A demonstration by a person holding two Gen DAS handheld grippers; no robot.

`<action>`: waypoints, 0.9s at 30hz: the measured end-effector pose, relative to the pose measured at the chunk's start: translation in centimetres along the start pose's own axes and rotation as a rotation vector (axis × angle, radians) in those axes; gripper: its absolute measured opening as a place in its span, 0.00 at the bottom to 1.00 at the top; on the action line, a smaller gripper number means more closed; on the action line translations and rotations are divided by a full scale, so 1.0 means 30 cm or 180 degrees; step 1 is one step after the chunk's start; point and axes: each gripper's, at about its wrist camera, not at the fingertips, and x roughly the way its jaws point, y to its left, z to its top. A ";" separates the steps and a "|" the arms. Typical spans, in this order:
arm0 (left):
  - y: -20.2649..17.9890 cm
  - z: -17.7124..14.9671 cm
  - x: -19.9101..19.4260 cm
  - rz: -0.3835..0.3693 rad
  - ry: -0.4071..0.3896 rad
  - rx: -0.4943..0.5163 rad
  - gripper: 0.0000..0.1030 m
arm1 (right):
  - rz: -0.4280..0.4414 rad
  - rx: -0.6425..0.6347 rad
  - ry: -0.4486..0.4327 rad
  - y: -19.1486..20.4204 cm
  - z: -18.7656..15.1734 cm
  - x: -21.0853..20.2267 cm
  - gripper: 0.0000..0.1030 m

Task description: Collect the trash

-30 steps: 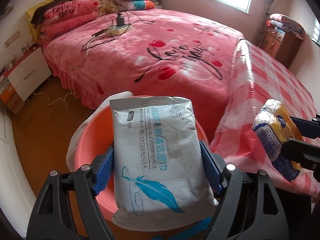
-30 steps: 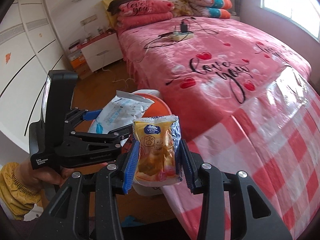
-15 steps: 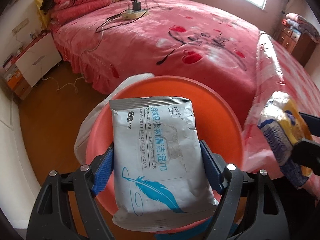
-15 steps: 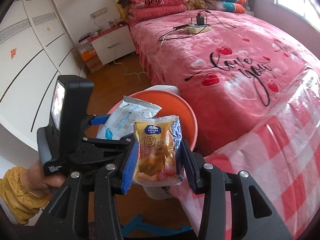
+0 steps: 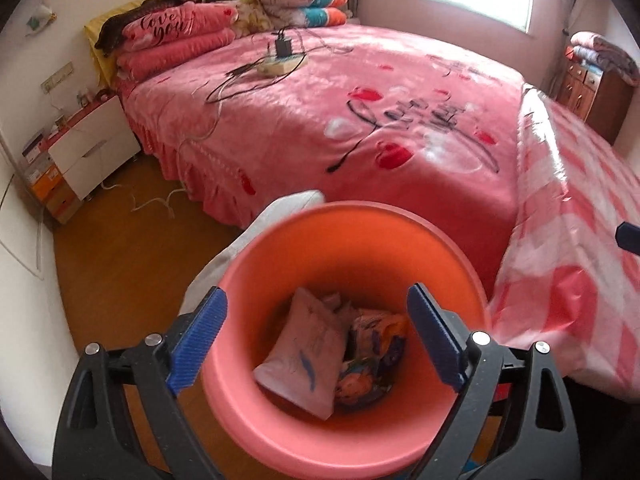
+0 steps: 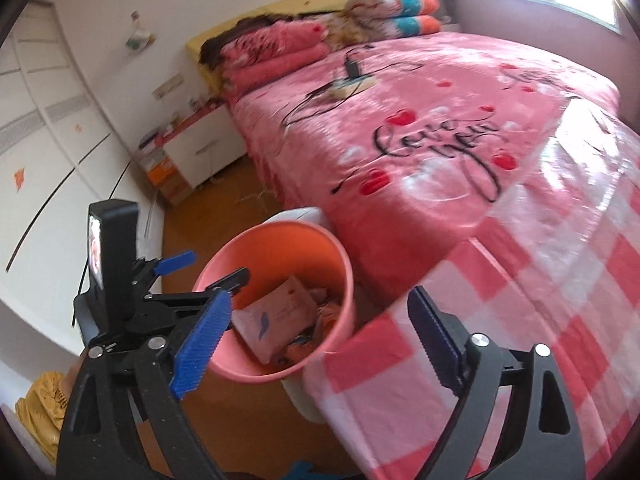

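While both my claws are spreading apart, nothing is sitting between their pads.
Wipes pack (image 5: 302, 354): pale, blue feather print, lying inside the bin.
Snack wrapper (image 5: 374, 360): crumpled, colourful, touching the pack.
Bin (image 5: 304, 236): orange, standing beside the bed (image 5: 360, 112).
Left claw (image 5: 316, 338): widening above the bin.
Right claw (image 6: 316, 340): widening, empty.

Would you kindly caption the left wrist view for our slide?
Left claw opening above the orange bin, wipes packet and snack wrapper inside.
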 end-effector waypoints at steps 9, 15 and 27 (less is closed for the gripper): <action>-0.149 0.043 -0.054 -0.0159 -0.0215 0.0248 0.94 | -0.0288 0.0241 -0.0205 -0.109 -0.058 -0.098 0.88; -0.255 0.069 -0.090 -0.0294 -0.0290 0.0353 0.95 | -0.0530 0.0287 -0.0372 -0.161 -0.108 -0.172 0.88; -0.490 0.104 -0.193 -0.0496 -0.0564 0.0680 0.95 | -0.0892 0.0544 -0.0698 -0.292 -0.200 -0.334 0.90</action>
